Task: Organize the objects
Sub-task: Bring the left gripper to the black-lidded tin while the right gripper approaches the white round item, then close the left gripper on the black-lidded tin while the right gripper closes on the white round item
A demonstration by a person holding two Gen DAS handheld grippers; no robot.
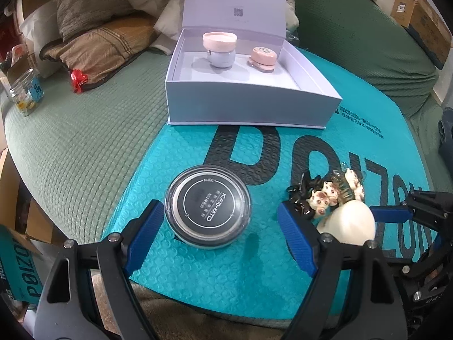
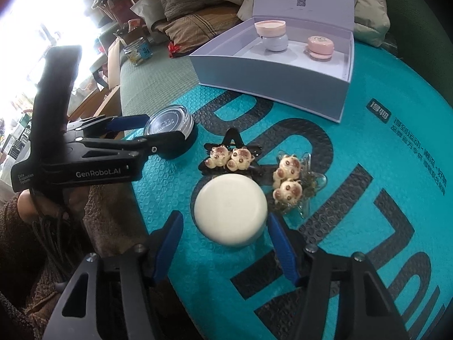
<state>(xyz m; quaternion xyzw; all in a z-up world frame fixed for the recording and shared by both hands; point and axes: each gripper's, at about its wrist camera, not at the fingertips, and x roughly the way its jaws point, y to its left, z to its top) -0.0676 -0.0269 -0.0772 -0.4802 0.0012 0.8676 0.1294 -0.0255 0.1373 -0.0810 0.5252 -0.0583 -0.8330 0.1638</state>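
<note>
A round black-lidded compact (image 1: pixel 208 215) lies on the teal bubble mailer (image 1: pixel 254 277). My left gripper (image 1: pixel 220 223) is open, its fingers on either side of the compact, not touching. A cream round case (image 2: pixel 230 210) lies between the open fingers of my right gripper (image 2: pixel 225 226). Beyond it lie a black star hair clip with two piglets (image 2: pixel 229 157) and a clear clip with two piglets (image 2: pixel 291 181). The open white box (image 1: pixel 249 102) at the back holds a pale blue jar with a pink lid (image 1: pixel 220 49) and a pink compact (image 1: pixel 262 59).
The mailer lies on a green quilted cover (image 1: pixel 79 147). A glass jar (image 1: pixel 27 93), a red wrapper (image 1: pixel 78 79) and cushions (image 1: pixel 99 45) sit at the back left. Cardboard boxes (image 1: pixel 419 14) stand at the back right.
</note>
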